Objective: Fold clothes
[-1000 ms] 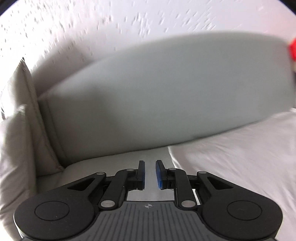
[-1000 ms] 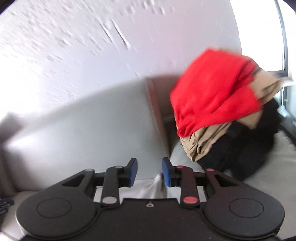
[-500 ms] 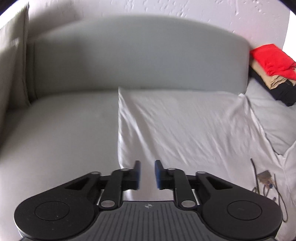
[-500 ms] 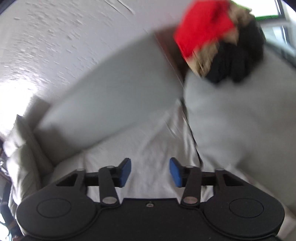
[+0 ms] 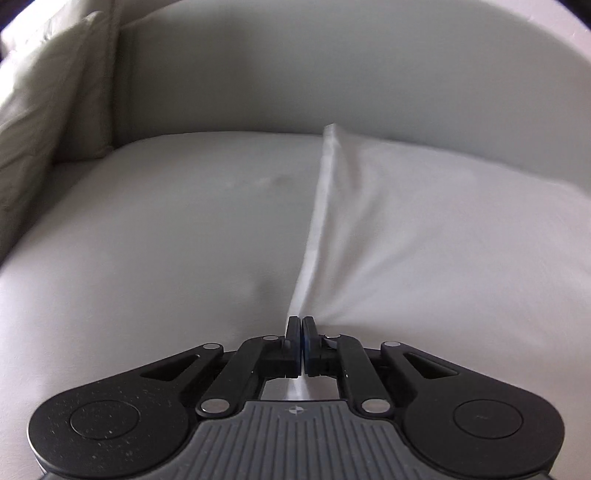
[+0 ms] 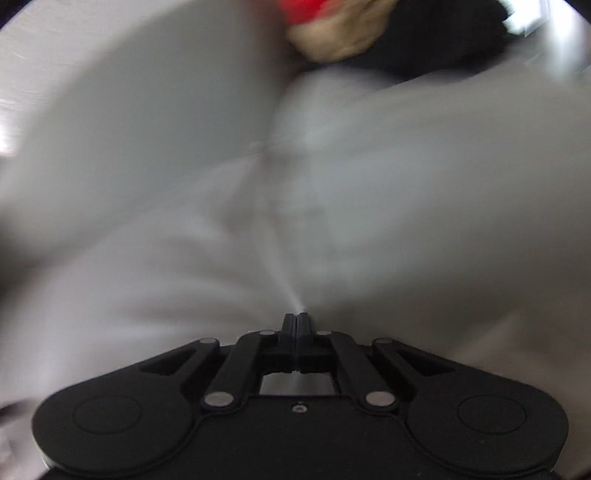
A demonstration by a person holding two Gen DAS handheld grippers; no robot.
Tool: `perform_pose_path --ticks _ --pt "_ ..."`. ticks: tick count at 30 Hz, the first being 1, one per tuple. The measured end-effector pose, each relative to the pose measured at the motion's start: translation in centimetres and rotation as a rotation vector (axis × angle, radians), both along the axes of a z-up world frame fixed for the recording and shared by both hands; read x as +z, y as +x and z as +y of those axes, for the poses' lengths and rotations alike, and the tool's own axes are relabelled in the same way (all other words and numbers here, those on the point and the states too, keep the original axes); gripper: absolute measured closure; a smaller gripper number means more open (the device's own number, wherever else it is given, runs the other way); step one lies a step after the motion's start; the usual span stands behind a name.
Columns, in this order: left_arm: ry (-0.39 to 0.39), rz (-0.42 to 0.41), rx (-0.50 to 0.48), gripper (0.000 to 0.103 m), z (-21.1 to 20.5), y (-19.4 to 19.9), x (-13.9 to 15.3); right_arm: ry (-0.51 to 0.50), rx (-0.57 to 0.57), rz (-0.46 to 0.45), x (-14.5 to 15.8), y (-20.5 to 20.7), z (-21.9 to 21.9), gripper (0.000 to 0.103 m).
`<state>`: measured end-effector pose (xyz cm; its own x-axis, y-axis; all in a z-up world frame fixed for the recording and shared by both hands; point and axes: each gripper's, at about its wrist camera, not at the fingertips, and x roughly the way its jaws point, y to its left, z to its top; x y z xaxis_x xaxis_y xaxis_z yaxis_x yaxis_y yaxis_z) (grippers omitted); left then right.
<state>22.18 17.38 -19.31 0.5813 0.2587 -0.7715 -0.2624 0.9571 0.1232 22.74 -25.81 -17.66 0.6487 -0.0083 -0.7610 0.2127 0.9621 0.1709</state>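
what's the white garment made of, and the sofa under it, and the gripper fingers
White garment: looks like thin woven cotton, matte; it pulls into sharp tension creases where the left gripper pinches it. Sofa: smooth grey upholstery with a faint sheen, possibly faux leather, though fabric cannot be ruled out. Fingers: matte black plastic, apparently with blue pads.

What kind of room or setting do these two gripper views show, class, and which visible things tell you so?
Probably a home living room. A grey sofa with a back cushion fills the left view, a white garment is spread on its seat, and a pile of clothes sits blurred at the far end.
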Motion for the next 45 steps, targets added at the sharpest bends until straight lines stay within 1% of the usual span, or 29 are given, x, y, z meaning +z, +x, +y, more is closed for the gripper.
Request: perform_pose_path --ticks 2,5,6,8,9,10,12,13,14,15,17,20,21,22,23,24,28,29,30,32,34,35,36,38,39,41,43,44,45 --pt "0.058 0.03 0.0 0.096 0.2 0.0 0.0 0.008 0.032 0.034 0.1 -0.2 -1.0 0.103" --pt "0.042 0.024 0.022 0.097 0.7 -0.9 1.3 -0.08 0.03 0.037 2.6 -1.6 0.6 0.103" --pt "0.029 0.005 0.023 0.097 0.8 -1.6 2.0 -0.08 0.023 0.016 3.6 -2.4 0.8 0.098" --pt "0.006 -0.048 -0.016 0.097 0.0 -2.7 3.1 -0.01 0.057 -0.031 5.2 -3.7 0.5 0.093" --pt "-0.01 -0.075 -0.044 0.097 -0.6 -3.4 3.6 0.054 0.091 -0.034 5.3 -4.2 0.4 0.092" --pt "-0.042 -0.094 -0.08 0.097 -1.4 -3.9 3.7 0.124 0.126 -0.022 4.8 -3.9 0.4 0.092" --pt "-0.097 -0.098 -0.153 0.092 -3.2 -4.1 3.6 0.201 0.142 0.037 3.0 -3.6 0.5 0.092" --pt "-0.106 -0.073 -0.17 0.092 -3.9 -3.9 3.1 0.239 0.15 0.066 2.1 -3.5 0.6 0.092" --pt "-0.096 -0.029 -0.156 0.092 -4.3 -3.7 2.4 0.186 0.138 0.086 1.3 -3.6 0.7 0.094" --pt "-0.085 0.013 -0.139 0.092 -4.5 -3.4 1.6 0.132 0.125 0.107 0.6 -3.7 0.8 0.103" --pt "-0.04 0.057 -0.056 0.091 -3.8 -3.7 0.7 0.032 0.111 0.102 0.5 -4.2 0.9 0.103" --pt "-0.072 0.07 0.003 0.093 -2.4 -3.9 2.2 -0.017 0.1 0.112 1.9 -4.5 1.6 0.103" --pt "-0.062 0.049 0.002 0.096 -2.4 -3.8 3.0 -0.022 0.095 0.111 2.5 -4.5 1.9 0.099" --pt "-0.052 0.026 -0.001 0.096 -2.3 -3.7 3.7 -0.002 0.086 0.098 3.3 -4.5 1.9 0.097" --pt "-0.055 -0.009 -0.023 0.096 -2.4 -3.6 4.5 0.036 0.084 0.07 4.3 -4.5 1.9 0.09" --pt "-0.081 -0.041 -0.05 0.096 -2.8 -3.3 5.5 0.075 0.081 0.043 5.3 -4.5 1.8 0.085" --pt "-0.173 -0.156 -0.172 0.095 -4.8 -1.5 9.7 0.27 0.097 -0.039 8.9 -2.3 2.1 0.084" --pt "-0.182 -0.181 -0.209 0.095 -5.6 -0.8 10.5 0.305 0.107 -0.066 9.8 -1.7 2.4 0.079" --pt "-0.184 -0.201 -0.241 0.092 -6.3 -0.1 10.9 0.327 0.118 -0.087 10.2 -0.7 2.7 0.07" --pt "-0.189 -0.208 -0.28 0.081 -7.4 1.9 10.3 0.346 0.139 -0.08 8.5 1.4 3.1 0.063" --pt "-0.191 -0.191 -0.304 0.083 -8.3 3.8 8.5 0.365 0.161 -0.073 6.8 3.6 3.5 0.065" --pt "-0.2 -0.159 -0.298 0.087 -8.5 4.4 6.8 0.374 0.171 -0.07 5.9 4.7 3.8 0.073" --pt "-0.216 -0.126 -0.279 0.095 -7.8 5.6 4.9 0.42 0.197 -0.032 4.0 5.6 3.9 0.085" --pt "-0.226 -0.087 -0.231 0.097 -6.7 6.8 2.0 0.488 0.241 0.053 0.1 7.2 4.3 0.091" --pt "-0.223 -0.078 -0.203 0.098 -6.2 6.9 0.8 0.489 0.24 0.056 -1.0 7.3 4.1 0.103" --pt "-0.243 -0.102 -0.151 0.093 -4.8 6.6 -0.5 0.466 0.182 -0.035 -1.6 7.0 2.5 0.103" --pt "-0.261 -0.122 -0.091 0.092 -3.7 6.1 -0.4 0.286 0.027 -0.059 -1.6 6.9 0.8 0.103" --pt "-0.209 -0.122 -0.053 0.092 -3.4 5.9 -0.2 0.195 -0.051 -0.071 -1.6 6.9 0.0 0.103" --pt "-0.156 -0.123 -0.016 0.093 -3.2 5.7 -0.1 0.206 -0.034 -0.07 -1.8 7.0 -0.4 0.103"
